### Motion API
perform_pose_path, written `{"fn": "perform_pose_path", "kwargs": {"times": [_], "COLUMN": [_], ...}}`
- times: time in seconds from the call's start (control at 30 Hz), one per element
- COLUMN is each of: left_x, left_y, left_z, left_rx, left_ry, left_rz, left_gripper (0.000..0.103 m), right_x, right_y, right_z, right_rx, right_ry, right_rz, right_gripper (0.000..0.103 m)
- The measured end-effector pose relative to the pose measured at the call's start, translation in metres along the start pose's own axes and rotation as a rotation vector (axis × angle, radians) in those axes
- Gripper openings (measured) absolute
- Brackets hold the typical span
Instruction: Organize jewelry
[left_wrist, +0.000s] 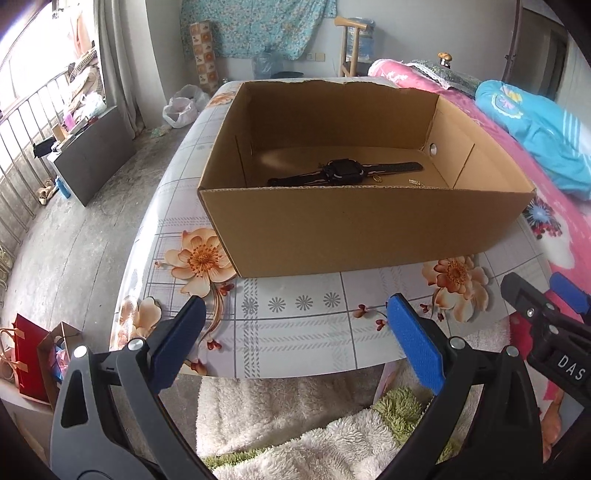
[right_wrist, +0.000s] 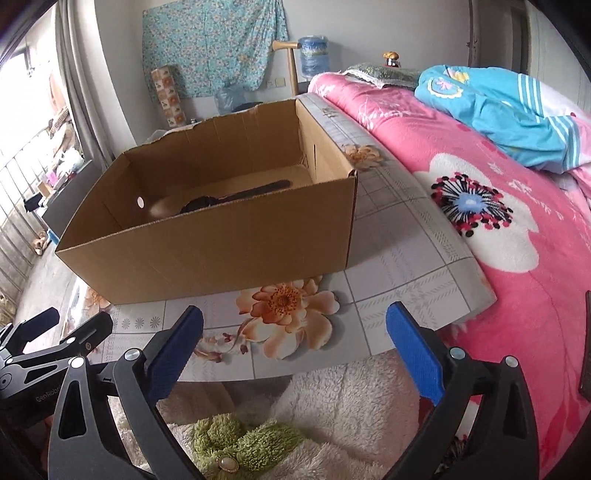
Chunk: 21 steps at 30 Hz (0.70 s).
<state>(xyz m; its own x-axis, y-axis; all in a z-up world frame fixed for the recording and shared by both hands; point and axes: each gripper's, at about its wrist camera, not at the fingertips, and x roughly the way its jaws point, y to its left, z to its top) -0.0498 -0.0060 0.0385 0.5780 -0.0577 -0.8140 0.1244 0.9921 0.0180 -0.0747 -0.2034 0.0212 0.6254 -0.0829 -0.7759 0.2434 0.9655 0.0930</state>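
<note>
Both grippers, left gripper and right gripper, hang empty with jaws spread before the brown cardboard box, seemingly because the black wristwatch already lies inside.

Left gripper: two black arms of moulded plastic, each pierced by a long triangular cut-out and pinned with round silver screws; each finger bears a flat blue pad of fine ribbed texture. Right gripper: identical build, black arms, silver screws, blue pads. In the left wrist view its side carries white letters "DAS"; in the right wrist view the left unit shows pale lettering "GenRobo", cut off.
</note>
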Motion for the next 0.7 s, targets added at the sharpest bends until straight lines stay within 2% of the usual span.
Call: {"fn": "perform_pose_path", "kwargs": {"times": [0.7], "left_x": [0.009], "left_y": [-0.002], "left_z": [0.005], "left_rx": [-0.035], "left_ry": [0.048], "left_rz": [-0.004], "left_gripper": [0.095], "right_x": [0.0], "right_y": [0.014], "right_z": [0.0], "right_rx": [-0.068], "right_ry": [0.011], "right_rz": [-0.006], "right_gripper": [0.097]}}
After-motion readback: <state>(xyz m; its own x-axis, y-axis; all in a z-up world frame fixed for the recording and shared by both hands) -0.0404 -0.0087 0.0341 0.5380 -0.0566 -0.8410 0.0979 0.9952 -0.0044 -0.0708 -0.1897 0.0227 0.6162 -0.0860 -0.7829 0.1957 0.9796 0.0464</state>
